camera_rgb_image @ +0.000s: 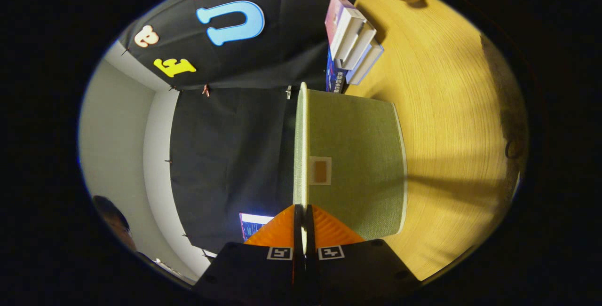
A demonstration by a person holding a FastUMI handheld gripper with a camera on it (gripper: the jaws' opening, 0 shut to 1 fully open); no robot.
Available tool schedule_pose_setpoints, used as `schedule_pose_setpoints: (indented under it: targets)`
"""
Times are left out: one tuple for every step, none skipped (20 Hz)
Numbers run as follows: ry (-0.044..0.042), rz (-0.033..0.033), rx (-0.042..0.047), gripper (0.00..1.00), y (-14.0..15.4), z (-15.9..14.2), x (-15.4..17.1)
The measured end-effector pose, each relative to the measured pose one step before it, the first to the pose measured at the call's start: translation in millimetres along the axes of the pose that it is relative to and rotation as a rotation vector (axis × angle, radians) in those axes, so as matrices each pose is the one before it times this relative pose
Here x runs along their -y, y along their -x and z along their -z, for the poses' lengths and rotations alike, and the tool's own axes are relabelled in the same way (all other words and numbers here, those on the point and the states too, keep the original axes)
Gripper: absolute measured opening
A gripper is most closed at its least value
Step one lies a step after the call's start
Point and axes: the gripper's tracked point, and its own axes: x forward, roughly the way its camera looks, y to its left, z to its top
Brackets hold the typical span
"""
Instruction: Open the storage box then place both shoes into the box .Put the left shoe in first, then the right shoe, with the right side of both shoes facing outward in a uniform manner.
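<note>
In the gripper view, rolled on its side, the gripper (304,228) has its two fingers pressed nearly together on the pale rim of the green fabric storage box lid (352,155), pinching that thin edge. The lid's broad face, with a small tan label patch (320,170), runs straight ahead from the fingers, its long axis along their line, over the yellow wooden table (451,122). A stack of books (350,45) stands beyond it. This looks like the opening step; next, swing the lid fully clear before fetching the left shoe.
</note>
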Motion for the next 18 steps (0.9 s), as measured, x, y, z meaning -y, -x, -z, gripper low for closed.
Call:
schedule_pose_setpoints:
  targets:
    - [0.01375, -0.00631, 0.00775, 0.05, -0.15, 0.17, -11.15]
    - [0.01761, -0.00214, 0.00264, 0.05, -1.75, -0.17, -9.49]
    - [0.01997, -0.00885, 0.00202, 0.05, -0.60, 0.61, -12.80]
    - [0.01846, -0.00452, 0.00858, 0.05, -2.22, -1.86, -11.37]
    - [0.01622, -0.00187, 0.00860, 0.05, -2.30, -2.52, -11.55]
    - [0.01976, -0.00284, 0.00750, 0.05, -4.15, -3.12, -10.90]
    - [0.02177, -0.00501, 0.00765, 0.05, -5.58, -2.02, -12.42]
    - [0.02212, -0.00561, 0.00277, 0.05, -5.26, -1.57, -12.02]
    - [0.02292, -0.00874, 0.00234, 0.05, -5.57, 0.01, -14.50]
    - [0.01951, -0.00653, -0.00035, 0.05, -8.42, -1.20, -11.54]
    - [0.01748, -0.00489, -0.00009, 0.05, -8.69, -0.54, -11.11]
    - [0.01757, -0.00453, -0.00125, 0.05, -9.38, -1.05, -9.86]
    - [0.01740, -0.00411, -0.00350, 0.05, -10.24, 0.32, -9.07]
    - [0.01178, -0.00458, -0.00915, 0.05, -10.84, 1.38, -8.40]
    - [0.01147, -0.00790, -0.00691, 0.05, -11.25, 2.07, -8.97]
    - [0.01090, -0.00525, -0.01225, 0.05, -12.25, 2.54, -6.84]
    - [0.00853, -0.00303, -0.01168, 0.05, -11.34, 3.42, -3.86]
    - [0.00696, -0.00166, -0.01082, 0.05, -13.37, 3.98, -4.00]
